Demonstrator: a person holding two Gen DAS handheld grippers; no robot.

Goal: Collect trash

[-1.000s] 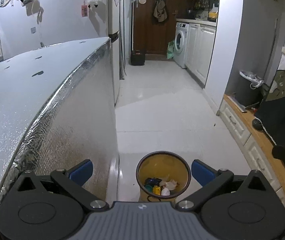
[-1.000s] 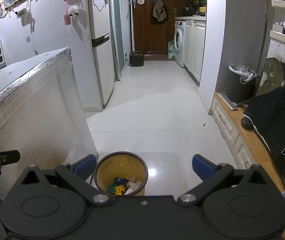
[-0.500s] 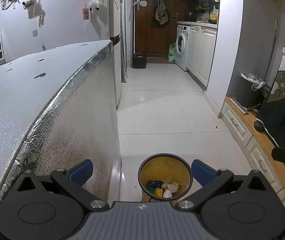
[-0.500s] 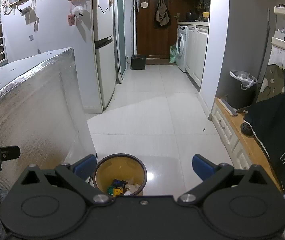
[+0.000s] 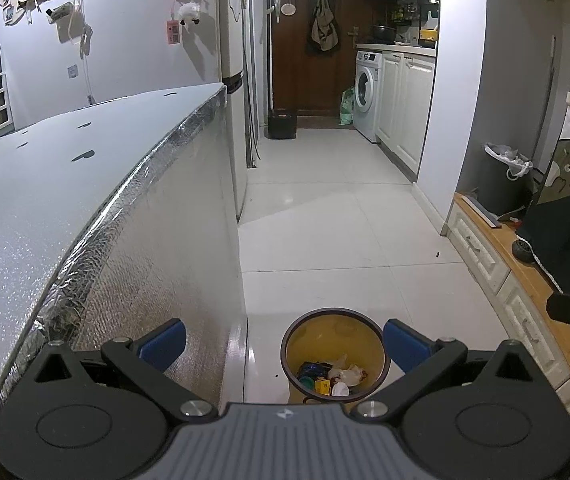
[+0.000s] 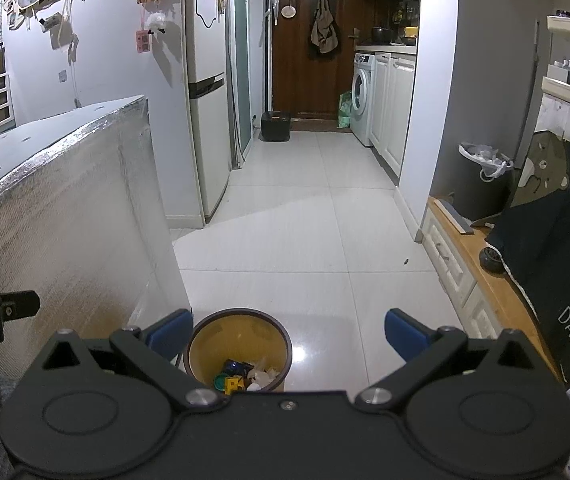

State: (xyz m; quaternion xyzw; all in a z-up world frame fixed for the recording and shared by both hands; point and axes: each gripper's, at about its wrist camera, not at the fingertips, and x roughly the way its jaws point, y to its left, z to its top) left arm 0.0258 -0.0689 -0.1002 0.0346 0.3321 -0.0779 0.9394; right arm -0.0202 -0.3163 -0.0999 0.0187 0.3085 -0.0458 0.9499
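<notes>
1. Change since a second ago: in both wrist views the bin sits slightly lower in the frame and more of the hallway ceiling and upper wall shows. You have tipped both tools up a little, or lifted them; the shift is small.

2. The bin [image 5: 333,356] itself has not moved on the floor. It stands at lower centre of the left view, just beside the foot of the foil-covered counter [image 5: 97,216]. In the right view it is at lower centre-left [image 6: 240,350].

3. Trash [image 5: 331,376] lies at the bottom of the bin: crumpled white paper, something yellow, something dark blue, a green round piece. Same contents as before, as far as I can tell.

4. Left gripper [image 5: 283,340]: jaws spread wide, nothing between the blue pads. It hovers above and behind the bin, pointing down the hallway and not at the floor.

5. Right gripper [image 6: 288,332]: also wide apart and holding nothing. Same level pose, slightly right of the left one; its tip shows at the right edge of the left view.

6. Reading for the task: both tools are empty over a bin that already holds trash, so I judge the last drop done.

7. No loose trash is visible on the floor [image 5: 337,216] ahead. The counter top shows only small dark marks; I cannot tell what they are.
</notes>
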